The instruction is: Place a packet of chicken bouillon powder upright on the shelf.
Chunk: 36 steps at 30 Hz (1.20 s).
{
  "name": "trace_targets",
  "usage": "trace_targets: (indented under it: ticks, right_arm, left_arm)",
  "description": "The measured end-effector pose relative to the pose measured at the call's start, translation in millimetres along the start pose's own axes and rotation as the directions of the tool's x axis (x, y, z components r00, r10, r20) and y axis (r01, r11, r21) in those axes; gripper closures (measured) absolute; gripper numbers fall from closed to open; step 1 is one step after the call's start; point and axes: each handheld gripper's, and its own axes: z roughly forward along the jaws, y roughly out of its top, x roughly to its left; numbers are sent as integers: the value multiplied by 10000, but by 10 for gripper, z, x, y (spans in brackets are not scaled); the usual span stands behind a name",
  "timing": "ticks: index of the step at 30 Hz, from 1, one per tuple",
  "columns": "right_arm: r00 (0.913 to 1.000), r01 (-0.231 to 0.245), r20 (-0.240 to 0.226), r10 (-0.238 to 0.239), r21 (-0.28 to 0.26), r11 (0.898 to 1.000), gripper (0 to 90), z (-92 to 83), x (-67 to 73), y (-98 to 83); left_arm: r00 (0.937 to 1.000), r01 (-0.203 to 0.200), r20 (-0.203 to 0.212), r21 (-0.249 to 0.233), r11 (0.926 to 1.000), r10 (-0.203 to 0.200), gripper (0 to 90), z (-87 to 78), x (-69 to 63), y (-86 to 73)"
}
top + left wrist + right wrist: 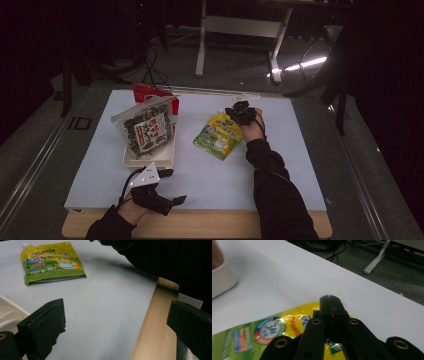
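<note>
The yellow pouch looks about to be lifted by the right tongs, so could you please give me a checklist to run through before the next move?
1. Right tongs shut at the top edge of the yellow pouch: ok, jaws together.
2. Pouch material actually pinched between the jaws: cannot tell, the jaws hide the contact.
3. Pouch lies flat on the white mat, free of other items: ok.
4. Left tongs open, holding nothing, near the table's front edge: ok.
5. White tray is full, a seaweed packet standing in it: not ok if the pouch should go there.
</note>
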Motion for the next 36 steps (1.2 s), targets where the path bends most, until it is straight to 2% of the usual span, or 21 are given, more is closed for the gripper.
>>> trace_targets:
  ticks: [2, 4, 6, 8, 9, 10, 12, 14, 15, 20, 22, 24, 28, 30, 33, 36]
  right_arm:
    - [9998, -181, -118, 181, 44, 9998, 900, 55, -43, 11]
    - [9996, -271, -16, 271, 110, 9996, 900, 116, -69, 21]
    - [9992, -163, 373, 153, 252, 9996, 900, 173, -77, 30]
    - [9983, -344, 491, 321, 476, 9983, 900, 231, -86, 46]
    - [9975, -265, 669, 227, 552, 9981, 900, 258, -87, 52]
    - [9975, -326, 647, 285, 630, 9975, 900, 286, -95, 56]
    - [9955, -420, 883, 357, 706, 9966, 900, 333, -107, 61]
    - [9943, -688, 866, 619, 789, 9945, 900, 382, -129, 66]
    - [9932, -668, 1010, 581, 844, 9942, 900, 402, -135, 69]
    - [9892, -1003, 1174, 876, 1077, 9891, 900, 486, -169, 87]
    - [9846, -1244, 1404, 1041, 1441, 9817, 900, 562, -189, 92]
    - [9808, -1502, 1483, 1267, 1592, 9758, 900, 615, -203, 82]
    - [9775, -1644, 1613, 1357, 1804, 9698, 899, 701, -198, 69]
    - [9760, -1828, 1534, 1549, 1891, 9648, 899, 739, -203, 60]
    - [9742, -1906, 1579, 1612, 1931, 9625, 898, 771, -213, 43]
    - [9761, -1849, 1499, 1571, 1946, 9633, 896, 780, -223, 45]
  left_arm:
    - [10000, 8, 23, 26, 10000, -8, 29, 1, 1, -5]
    - [10000, 17, 2, 20, 10000, -17, 29, -5, -2, -7]
    - [10000, 20, -19, -9, 10000, -20, 29, -17, -5, -6]
    - [10000, 27, -52, 12, 10000, -27, 29, -30, -7, -7]
    - [10000, 48, -66, -2, 10000, -48, 28, -36, -8, -9]
    - [10000, 57, -68, -11, 10000, -57, 29, -40, -8, -12]
    - [9999, 82, -91, 0, 10000, -82, 29, -47, -11, -18]
    - [9999, 124, -90, -2, 9999, -124, 28, -52, -9, -25]
    - [9999, 134, -104, 7, 9999, -134, 29, -53, -7, -30]
    - [9998, 177, -129, 69, 9998, -176, 29, -62, -6, -48]
    - [9997, 201, -146, 62, 9998, -200, 29, -68, -7, -50]
    - [9997, 194, -181, 67, 9998, -192, 29, -80, -10, -52]
    - [9993, 266, -248, 36, 9996, -265, 29, -105, -5, -65]
    - [9991, 307, -292, 63, 9995, -305, 28, -109, -2, -74]
    - [9991, 299, -304, 126, 9995, -295, 29, -112, 0, -81]
    - [9990, 354, -288, 158, 9992, -350, 29, -109, 2, -91]
